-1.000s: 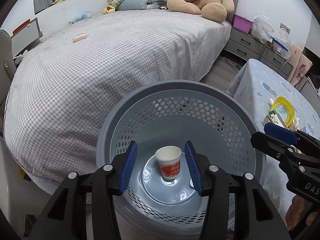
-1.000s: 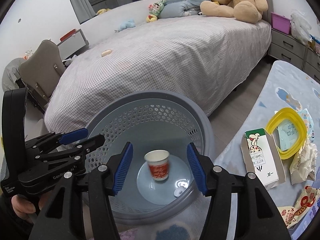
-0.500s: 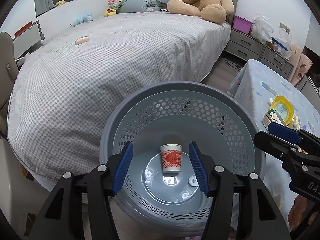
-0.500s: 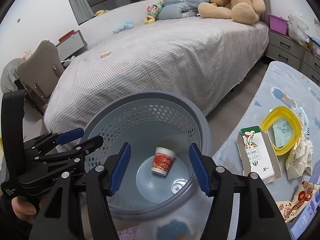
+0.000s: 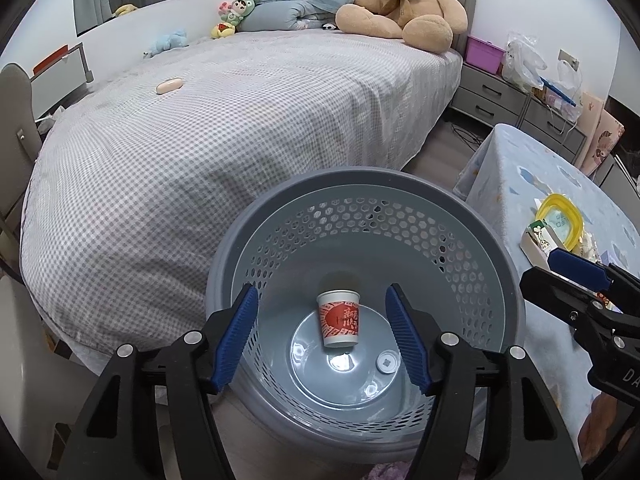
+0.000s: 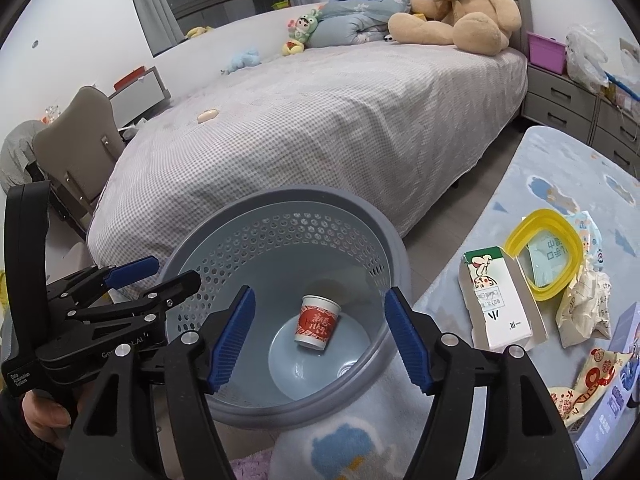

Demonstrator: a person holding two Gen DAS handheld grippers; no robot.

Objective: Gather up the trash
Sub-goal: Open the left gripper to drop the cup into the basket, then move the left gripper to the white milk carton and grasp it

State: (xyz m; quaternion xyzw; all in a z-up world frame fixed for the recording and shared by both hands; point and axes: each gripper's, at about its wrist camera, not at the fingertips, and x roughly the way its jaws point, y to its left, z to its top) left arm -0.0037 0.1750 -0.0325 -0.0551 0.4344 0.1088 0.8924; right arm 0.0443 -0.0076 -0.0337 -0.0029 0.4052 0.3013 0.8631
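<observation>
A red and white paper cup (image 5: 339, 317) stands at the bottom of a grey perforated bin (image 5: 296, 216); in the right wrist view the cup (image 6: 316, 321) leans inside the bin (image 6: 224, 220). My left gripper (image 5: 326, 334) is open and empty above the bin's near rim. My right gripper (image 6: 320, 334) is open and empty above the bin too. A milk carton (image 6: 494, 298), a yellow-rimmed lid (image 6: 542, 258), a crumpled wrapper (image 6: 586, 306) and a red printed wrapper (image 6: 588, 388) lie on the blue tablecloth (image 6: 560, 168) at the right.
A bed with a checked cover (image 5: 240, 128) fills the space behind the bin, with a teddy bear (image 5: 404, 4) on it. Grey drawers (image 5: 504, 100) stand at the far right. A chair (image 6: 76, 140) stands left of the bed.
My left gripper's fingers spread wider and drew back from the cup, which now stands free in the bin. My right gripper also opened wider and pulled back.
</observation>
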